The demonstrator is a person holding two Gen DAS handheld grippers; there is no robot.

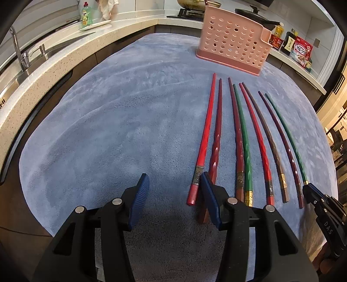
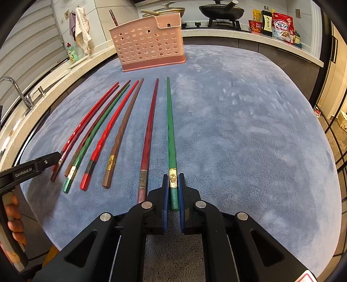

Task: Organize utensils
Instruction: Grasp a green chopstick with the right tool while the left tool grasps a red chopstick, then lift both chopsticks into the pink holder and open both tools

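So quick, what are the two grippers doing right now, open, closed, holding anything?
Left gripper: open, holding nothing, above the blue cloth.
Right gripper: closed on the thick end of the green chopstick, which lies on the cloth.

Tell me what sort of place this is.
A home kitchen, most likely: a sink with faucet set in the countertop, a frying pan on a gas stove, and a dish soap bottle.

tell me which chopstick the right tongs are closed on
The green chopstick at the far right end of the row, its gold-banded butt between the right tongs. The other green one lies further left among the red ones, untouched.
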